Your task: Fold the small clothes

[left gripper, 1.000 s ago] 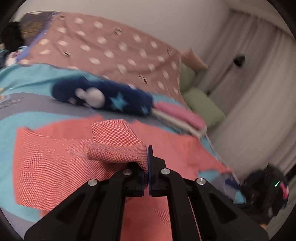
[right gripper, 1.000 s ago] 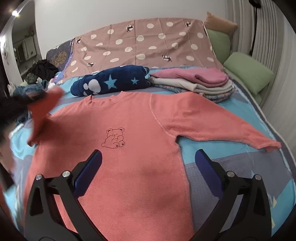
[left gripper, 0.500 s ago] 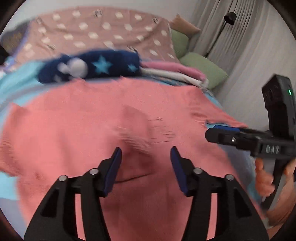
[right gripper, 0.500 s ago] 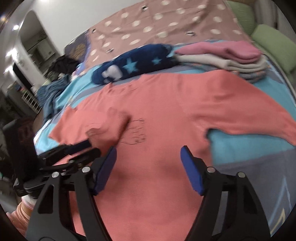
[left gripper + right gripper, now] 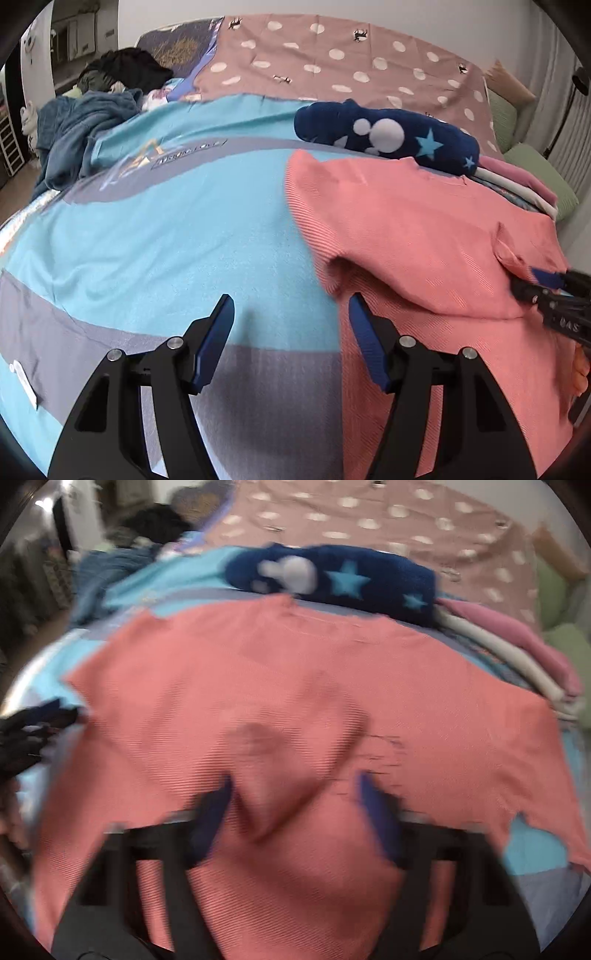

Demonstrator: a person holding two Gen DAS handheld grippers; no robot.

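A coral-pink ribbed sweater (image 5: 424, 236) lies on a turquoise bedspread (image 5: 166, 240) banded in grey. Behind it, a navy fleece (image 5: 388, 136) shows pale-blue stars and white dots; a dusty-pink blanket (image 5: 332, 55) carries white polka dots. Green pillows (image 5: 535, 166) sit at the edge. Black grippers have blue pads (image 5: 218, 343).
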